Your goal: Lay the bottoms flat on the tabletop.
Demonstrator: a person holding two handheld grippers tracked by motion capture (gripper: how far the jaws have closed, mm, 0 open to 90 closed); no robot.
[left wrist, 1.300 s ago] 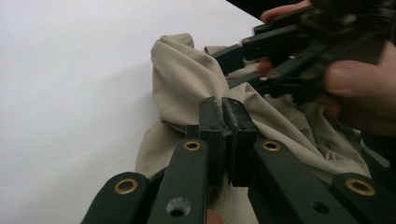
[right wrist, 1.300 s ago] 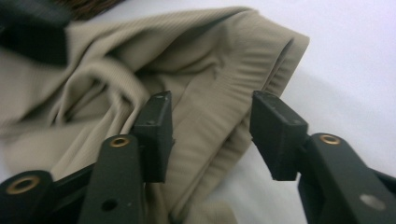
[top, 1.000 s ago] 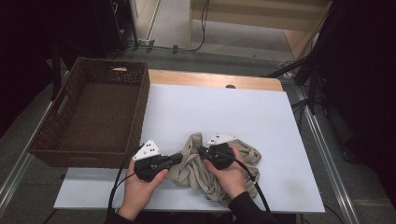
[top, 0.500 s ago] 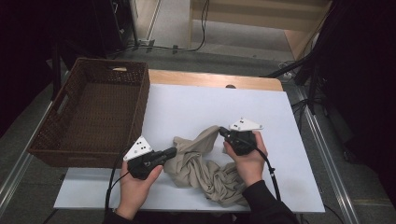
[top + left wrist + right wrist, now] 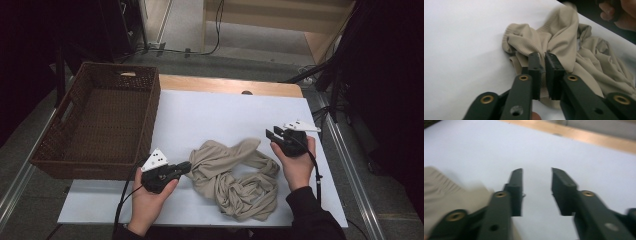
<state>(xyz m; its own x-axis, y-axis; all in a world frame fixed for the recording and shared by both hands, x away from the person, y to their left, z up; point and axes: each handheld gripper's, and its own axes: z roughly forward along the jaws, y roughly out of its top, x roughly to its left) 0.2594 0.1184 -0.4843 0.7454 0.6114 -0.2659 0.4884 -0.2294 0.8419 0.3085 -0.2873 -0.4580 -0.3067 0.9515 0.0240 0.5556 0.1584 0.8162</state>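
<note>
Lying on the bench: a beige cloth (image 5: 235, 175), all bunched and twisted, near the front edge and between the two hands.
Cloth up close: in the left gripper view the cloth (image 5: 564, 52) is a soft heap with folds and a ribbed edge on the white top.
Left hand-held gripper: the left hand-held gripper (image 5: 184, 167) is at the left end of the cloth. Its jaws are almost together and pinch a fold of the cloth. The left gripper view shows the left hand-held gripper (image 5: 543, 58) with cloth squeezed in the thin gap.
Right hand-held gripper: the right hand-held gripper (image 5: 272, 135) is just past the right end of the cloth and a little above the bench. Its jaws have just been opening. In the right gripper view the right hand-held gripper (image 5: 536, 178) has a clear gap with nothing in it, and the cloth (image 5: 439, 187) is a blur at the left.
Bench: the bench (image 5: 210, 110) has a white top with a wood strip at the far edge.
Basket: a brown woven basket (image 5: 150, 95) sits at the left side of the bench, well apart from the cloth.
</note>
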